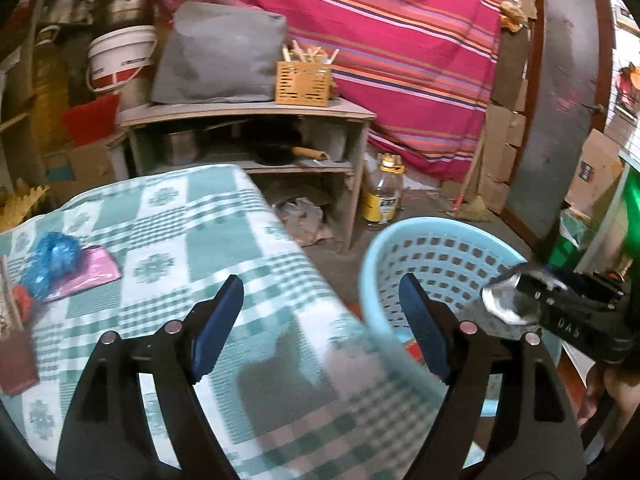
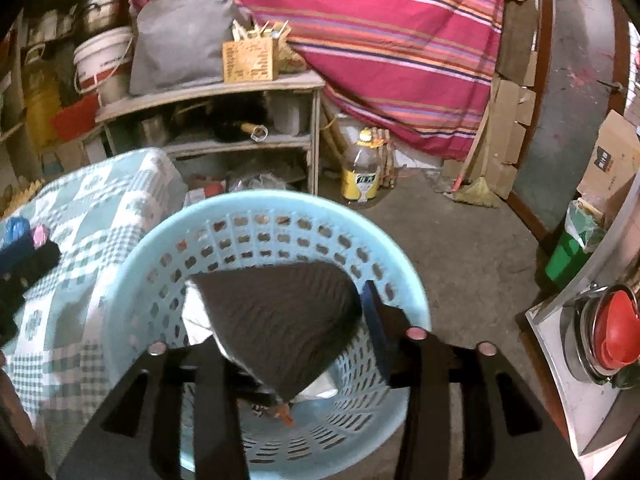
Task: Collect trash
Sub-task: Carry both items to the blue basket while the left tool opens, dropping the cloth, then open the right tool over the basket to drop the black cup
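A light blue perforated basket (image 1: pixel 436 256) stands on the floor beside the table; it fills the right wrist view (image 2: pixel 256 236). My right gripper (image 2: pixel 288 320) is over the basket with a dark grey-brown ribbed wrapper (image 2: pixel 280 320) between its fingers; from the left wrist view its silvery side (image 1: pixel 502 300) shows at the right gripper's (image 1: pixel 520 296) tips. My left gripper (image 1: pixel 322 312) is open and empty above the table's edge. A crumpled blue plastic bag (image 1: pixel 54 254) and a pink wrapper (image 1: pixel 88 272) lie on the green checked tablecloth (image 1: pixel 208 232).
A wooden shelf unit (image 1: pixel 248 140) with a grey cushion and a wicker box stands behind the table. An oil bottle (image 1: pixel 382 194) stands on the floor. A striped red cloth (image 1: pixel 380 40) hangs behind. Basket bottom holds some scraps (image 2: pixel 284 412). A green bin (image 2: pixel 568 256) is at right.
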Tool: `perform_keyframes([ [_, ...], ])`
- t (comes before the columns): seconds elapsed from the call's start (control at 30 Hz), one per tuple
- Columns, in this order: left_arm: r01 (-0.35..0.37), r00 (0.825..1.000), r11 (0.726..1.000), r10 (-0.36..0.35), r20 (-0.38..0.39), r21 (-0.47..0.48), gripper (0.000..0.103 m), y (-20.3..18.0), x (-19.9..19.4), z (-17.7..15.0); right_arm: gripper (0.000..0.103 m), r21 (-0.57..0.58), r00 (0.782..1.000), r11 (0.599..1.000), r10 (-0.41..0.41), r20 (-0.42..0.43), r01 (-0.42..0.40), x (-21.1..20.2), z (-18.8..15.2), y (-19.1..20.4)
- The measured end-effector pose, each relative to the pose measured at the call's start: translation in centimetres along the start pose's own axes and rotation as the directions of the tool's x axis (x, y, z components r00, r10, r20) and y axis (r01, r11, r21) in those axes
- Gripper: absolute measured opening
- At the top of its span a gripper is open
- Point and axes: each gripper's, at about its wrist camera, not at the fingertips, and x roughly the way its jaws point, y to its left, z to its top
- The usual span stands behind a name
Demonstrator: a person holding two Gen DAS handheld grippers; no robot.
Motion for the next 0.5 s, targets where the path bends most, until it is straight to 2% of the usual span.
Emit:
perform_keyframes([
  [0.03,-0.009,1.000,1.000,0.009,0.001,-0.002,0.078,0.4,-0.2,0.0,0.062,-0.006,1.000,1.000,-0.004,-0.003,0.004,0.1,-0.1,0.2],
  [0.17,-0.032,0.999,0.999,0.032,0.007,-0.008,0.079,1.6,-0.9,0.0,0.074,-0.018,1.000,1.000,-0.012,-0.017,0.012,0.2,-0.2,0.8],
  [0.3,-0.052,0.999,0.998,0.053,0.012,-0.018,0.081,2.7,-1.6,-0.1,0.078,-0.021,0.999,1.000,-0.013,-0.048,0.012,0.5,-0.3,1.2],
  [0.37,-0.061,0.998,0.998,0.061,0.016,-0.022,0.081,3.4,-2.0,-0.1,0.086,-0.020,0.998,1.000,-0.018,-0.053,0.017,0.6,-0.3,1.3],
  [0.5,-0.071,0.997,0.997,0.071,0.022,-0.032,0.082,4.3,-2.8,0.0,0.092,-0.031,0.996,0.999,-0.042,-0.076,0.039,1.0,-0.4,1.7],
])
